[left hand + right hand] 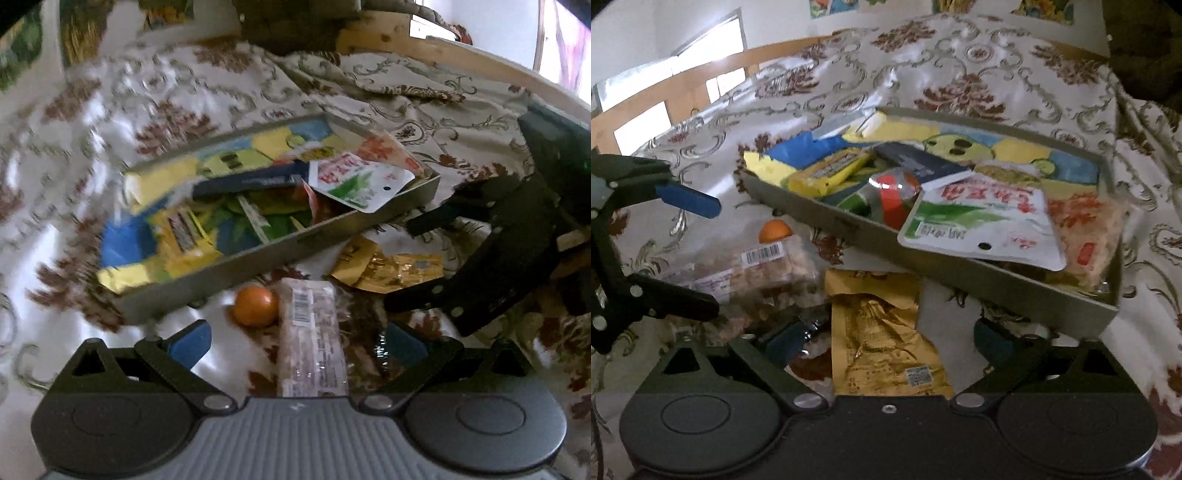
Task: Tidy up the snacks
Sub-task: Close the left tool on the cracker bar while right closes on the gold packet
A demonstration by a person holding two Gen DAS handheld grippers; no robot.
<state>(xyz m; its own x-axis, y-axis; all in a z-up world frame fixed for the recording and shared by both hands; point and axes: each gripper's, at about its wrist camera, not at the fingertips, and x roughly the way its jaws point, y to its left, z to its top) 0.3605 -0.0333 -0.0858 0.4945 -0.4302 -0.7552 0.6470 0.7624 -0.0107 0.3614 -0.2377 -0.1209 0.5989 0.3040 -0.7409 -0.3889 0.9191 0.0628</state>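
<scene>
On a floral cloth (110,110) spread over the surface, the snacks lie partly in a tray and partly loose in front of it. Seen from the left wrist, the shallow grey tray (258,254) sits at about 11 o'clock from the left gripper (299,339), stuffed with yellow, green and blue packets and a white pouch (362,181) with red lettering hanging over its right corner. Just below the tray's near wall, an orange (255,305) rests at 11 o'clock, touching the left edge of a long clear-wrapped snack pack (312,339) that lies between the left fingers (190,343); those fingers stand wide apart, released, not pressing the pack. Further right, at 1 o'clock, a crumpled gold packet (388,267) lies on the cloth beside the tray. At 2 o'clock the right gripper (417,266) reaches in. In its own view, the right gripper (886,339) straddles the gold packet (882,332), fingers (991,339) spread and clear of it, with the tray (960,269) at 1 o'clock.
</scene>
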